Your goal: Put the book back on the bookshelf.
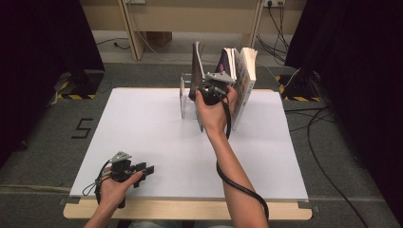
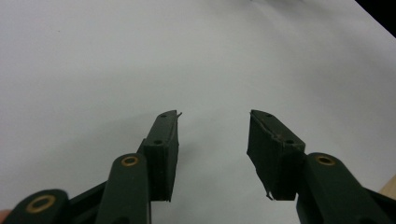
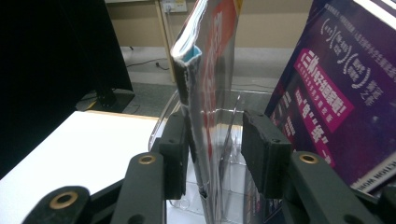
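Purple book [image 3: 336, 93] cover: pink label, Chinese print, unreadable.

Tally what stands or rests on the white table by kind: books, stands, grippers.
Books: 3, a thin book in the clear stand, a purple book and a white book beside it
Clear stands: 1
Grippers: 2, left gripper and right gripper
Total: 6
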Demonstrator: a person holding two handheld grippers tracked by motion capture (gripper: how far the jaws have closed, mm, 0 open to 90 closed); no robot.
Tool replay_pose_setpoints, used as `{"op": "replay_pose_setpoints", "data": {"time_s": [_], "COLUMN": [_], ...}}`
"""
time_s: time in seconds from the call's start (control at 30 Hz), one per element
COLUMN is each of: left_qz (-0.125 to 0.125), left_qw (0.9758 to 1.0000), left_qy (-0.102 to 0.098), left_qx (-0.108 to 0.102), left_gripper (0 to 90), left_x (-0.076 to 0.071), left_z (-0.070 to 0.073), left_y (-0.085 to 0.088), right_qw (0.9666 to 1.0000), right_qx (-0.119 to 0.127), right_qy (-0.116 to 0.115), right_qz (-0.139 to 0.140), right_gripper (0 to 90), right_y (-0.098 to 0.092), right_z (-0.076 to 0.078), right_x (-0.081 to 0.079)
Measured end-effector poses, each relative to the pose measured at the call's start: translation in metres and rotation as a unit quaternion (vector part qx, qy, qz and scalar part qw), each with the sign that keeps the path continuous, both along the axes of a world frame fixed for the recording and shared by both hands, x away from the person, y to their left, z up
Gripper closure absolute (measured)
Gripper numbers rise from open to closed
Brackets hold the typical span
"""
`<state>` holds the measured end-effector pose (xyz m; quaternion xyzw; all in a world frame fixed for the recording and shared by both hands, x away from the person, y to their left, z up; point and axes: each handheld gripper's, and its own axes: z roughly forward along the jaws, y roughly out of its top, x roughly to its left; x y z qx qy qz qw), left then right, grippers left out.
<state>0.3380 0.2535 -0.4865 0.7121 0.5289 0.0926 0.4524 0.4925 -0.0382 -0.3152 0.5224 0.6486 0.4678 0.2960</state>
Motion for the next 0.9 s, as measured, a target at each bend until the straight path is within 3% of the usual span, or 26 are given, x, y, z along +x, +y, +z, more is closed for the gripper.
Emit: {"op": "replay_pose_setpoints", "data": {"time_s": [0.7, 0.9], "left_qz": [0.002, 0.002], "left_qw": [1.0000, 1.0000], "left_qy": [-0.001, -0.002], "left_qx": [-0.001, -0.001], "left_gripper": [52.6, 52.6], "left_x": [0.000, 0.000], "left_z": [0.000, 0.001], "left_y": [0.000, 0.000], "right_qw": [0.9999, 0.9996], "right_qx": [0.001, 0.016], "right_qy": [-0.006, -0.002], "right_qz": [0.015, 0.024], "right_gripper": [61.3, 60.6], "right_y": [-0.005, -0.011], "right_z": [-0.007, -0.010], "right_x": [-0.014, -0.020]}}
